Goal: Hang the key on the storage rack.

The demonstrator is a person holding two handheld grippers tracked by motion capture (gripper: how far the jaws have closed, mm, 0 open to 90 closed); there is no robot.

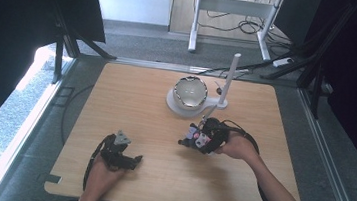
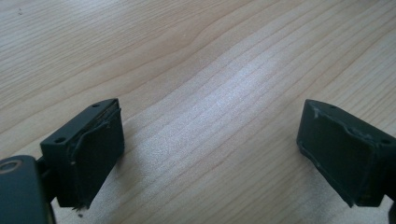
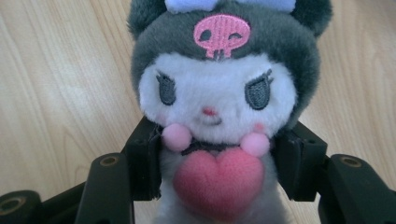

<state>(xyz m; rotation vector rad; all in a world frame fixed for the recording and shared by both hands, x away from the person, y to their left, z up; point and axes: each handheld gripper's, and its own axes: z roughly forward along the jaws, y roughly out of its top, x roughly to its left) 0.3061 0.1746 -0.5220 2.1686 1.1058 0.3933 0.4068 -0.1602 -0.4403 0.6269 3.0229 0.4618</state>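
While gripper (image 3: 212,163) clamps, grey-hooded plush (image 3: 215,93), pink heart

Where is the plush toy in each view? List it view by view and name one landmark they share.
High view: the plush toy sits right of centre, at the tip of the right gripper, below the white bowl.
Left gripper view: not in it; the open jaws frame bare wood.
Right gripper view: the toy fills the centre, jaws closed on its body below the head.
Shared landmark: the wooden table.
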